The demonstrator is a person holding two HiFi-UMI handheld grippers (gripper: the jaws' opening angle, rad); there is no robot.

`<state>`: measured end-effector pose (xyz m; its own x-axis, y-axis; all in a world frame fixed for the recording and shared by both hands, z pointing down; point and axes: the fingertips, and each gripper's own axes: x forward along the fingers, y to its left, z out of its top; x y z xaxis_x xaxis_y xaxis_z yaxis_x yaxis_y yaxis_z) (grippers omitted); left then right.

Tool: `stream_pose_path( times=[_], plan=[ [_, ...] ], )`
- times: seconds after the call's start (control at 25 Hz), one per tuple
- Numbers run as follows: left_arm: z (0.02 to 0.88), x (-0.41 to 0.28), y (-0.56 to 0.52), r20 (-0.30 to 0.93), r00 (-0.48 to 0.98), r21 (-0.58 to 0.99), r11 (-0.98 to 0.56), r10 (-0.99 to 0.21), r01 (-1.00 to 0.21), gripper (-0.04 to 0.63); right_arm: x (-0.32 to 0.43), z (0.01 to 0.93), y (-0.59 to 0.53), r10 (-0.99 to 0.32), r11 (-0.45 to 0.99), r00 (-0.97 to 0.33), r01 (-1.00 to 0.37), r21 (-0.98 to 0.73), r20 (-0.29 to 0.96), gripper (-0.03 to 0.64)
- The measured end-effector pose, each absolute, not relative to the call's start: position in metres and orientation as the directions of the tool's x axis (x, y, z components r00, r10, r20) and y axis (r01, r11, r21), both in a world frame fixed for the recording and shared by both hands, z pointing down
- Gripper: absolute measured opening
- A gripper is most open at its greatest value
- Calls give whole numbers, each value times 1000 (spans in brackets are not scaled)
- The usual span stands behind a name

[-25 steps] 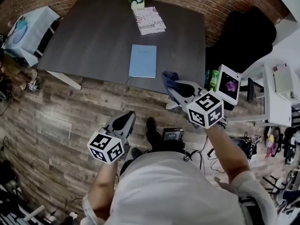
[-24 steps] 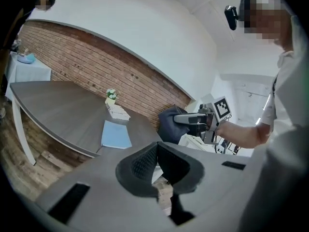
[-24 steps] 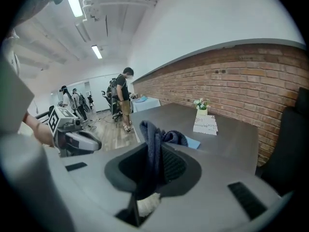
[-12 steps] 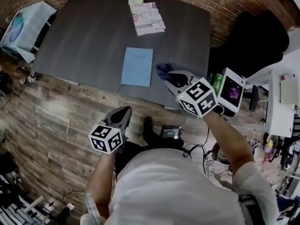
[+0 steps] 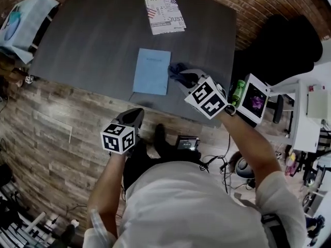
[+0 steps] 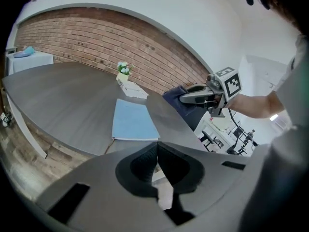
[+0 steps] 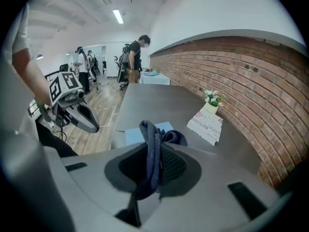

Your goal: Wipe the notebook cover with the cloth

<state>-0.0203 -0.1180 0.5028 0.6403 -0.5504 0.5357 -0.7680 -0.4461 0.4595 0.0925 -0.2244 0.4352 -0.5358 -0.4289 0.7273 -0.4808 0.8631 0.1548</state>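
The right gripper point(image 5: 184, 78) pinches the dark blue cloth point(image 5: 176, 70) just beside the light blue notebook point(image 5: 151, 71), flat on the grey table point(image 5: 88, 40); wiping seems not yet begun; the left gripper point(image 5: 136, 114) hangs closed and empty.

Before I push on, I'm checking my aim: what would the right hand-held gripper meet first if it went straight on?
Probably the notebook: it lies just beyond the cloth clamped in the right hand-held gripper. Its height above the table is unclear.

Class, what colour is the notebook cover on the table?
Light blue; the notebook shows best in the head view.
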Motion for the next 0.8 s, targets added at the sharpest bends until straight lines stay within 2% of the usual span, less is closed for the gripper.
stream_pose_path(
  times=[0.36,0.8],
  plan=[
    [541,-25,-157,602,629,446,-447,-491,-775,9,74,481,-256,-432,888,-409,-350,299,804,67],
    [565,-10,-175,644,645,456,-471,-410,-755,11,59,527,-307,-426,895,-319,-286,342,847,67]
  ],
)
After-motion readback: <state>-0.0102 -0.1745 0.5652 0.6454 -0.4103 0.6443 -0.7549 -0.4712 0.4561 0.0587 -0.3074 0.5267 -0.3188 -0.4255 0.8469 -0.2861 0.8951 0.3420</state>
